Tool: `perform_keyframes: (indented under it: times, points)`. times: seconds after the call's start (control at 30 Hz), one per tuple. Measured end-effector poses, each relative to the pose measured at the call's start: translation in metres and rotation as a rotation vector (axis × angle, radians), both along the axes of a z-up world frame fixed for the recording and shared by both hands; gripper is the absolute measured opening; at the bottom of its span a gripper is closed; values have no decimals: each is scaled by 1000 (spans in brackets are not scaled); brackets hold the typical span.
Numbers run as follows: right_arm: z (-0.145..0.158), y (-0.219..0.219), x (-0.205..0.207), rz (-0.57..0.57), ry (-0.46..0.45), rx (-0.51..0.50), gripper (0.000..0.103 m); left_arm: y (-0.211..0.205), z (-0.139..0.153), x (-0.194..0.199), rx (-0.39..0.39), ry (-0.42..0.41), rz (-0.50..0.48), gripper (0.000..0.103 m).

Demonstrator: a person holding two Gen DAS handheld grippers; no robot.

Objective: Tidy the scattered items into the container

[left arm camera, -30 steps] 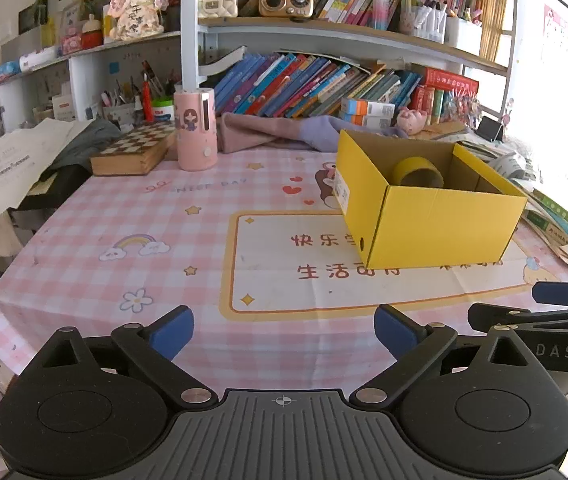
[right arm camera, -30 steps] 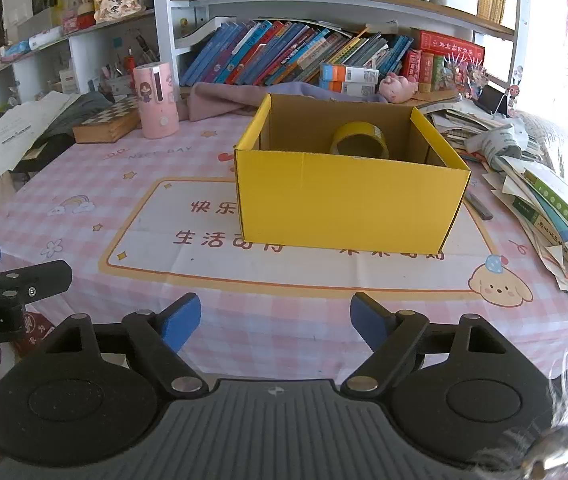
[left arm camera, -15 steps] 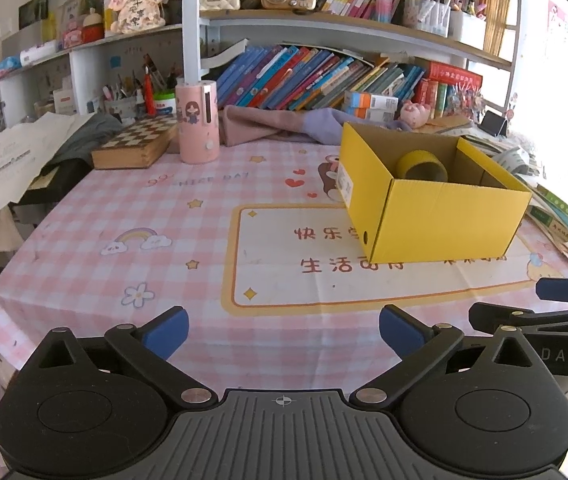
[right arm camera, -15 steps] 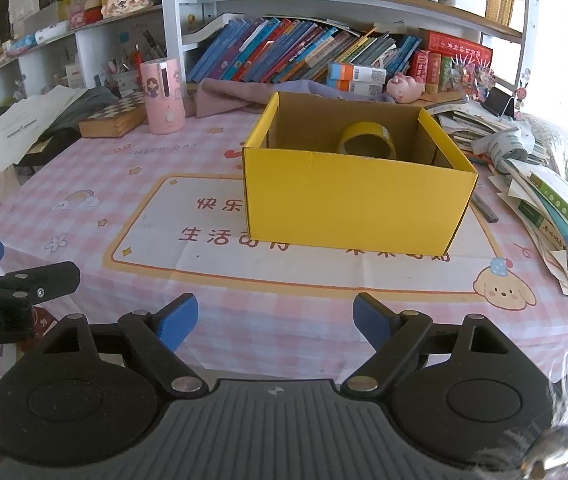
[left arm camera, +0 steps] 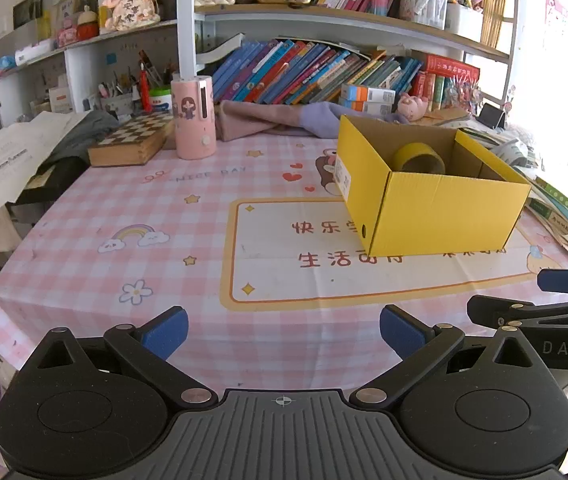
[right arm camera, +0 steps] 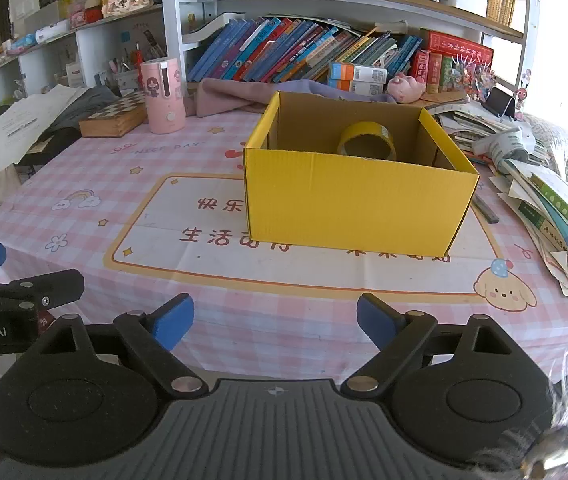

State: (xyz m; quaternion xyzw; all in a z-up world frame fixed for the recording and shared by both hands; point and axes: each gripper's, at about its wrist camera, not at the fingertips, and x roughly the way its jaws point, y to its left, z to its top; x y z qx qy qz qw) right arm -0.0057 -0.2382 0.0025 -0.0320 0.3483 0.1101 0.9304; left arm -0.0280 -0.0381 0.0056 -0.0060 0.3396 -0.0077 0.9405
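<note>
— What can't you make out from where you stand?

— The floor of the yellow box (right arm camera: 357,204) is hidden behind its near wall. A roll of yellow tape (right arm camera: 367,141) stands on edge against the far wall, and its lower part is cut off by that near wall. Whether anything else lies in there, I can't tell. A small dark flat thing (right arm camera: 485,209) sits just beside the box at its 3 o'clock; too small to name. The book pile (right arm camera: 555,216) runs off the table's right edge, out of view.

— And the grippers?

— Both hang over the near edge of the pink checked tablecloth (left arm camera: 132,208), well apart from the box. From the right gripper (right arm camera: 275,323) the box stands at 12 o'clock, square on. Its jaws are opening, blue pads (right arm camera: 174,320) spread wide, with only bare cloth between them. From the left gripper (left arm camera: 283,330) the box (left arm camera: 439,212) is off at about 1 o'clock, corner toward it. Those jaws also stand wide apart and hold nothing.

— Do they see each other?

— Only partly. The right gripper pokes in at 3 o'clock of the left view, cut off by the frame; the left one likewise at 9 o'clock of the right view.

— Anything else on the table?

— A pink cylinder (left arm camera: 194,118) and a chessboard box (left arm camera: 132,142) at the far side, around 11 o'clock.
</note>
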Motion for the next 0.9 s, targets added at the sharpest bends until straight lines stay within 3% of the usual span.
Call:
perform_keyframes:
  times: [0.9]
  points:
    - [-4, 0, 8, 3, 20, -9, 90, -4, -7, 10, -4, 41, -22, 103]
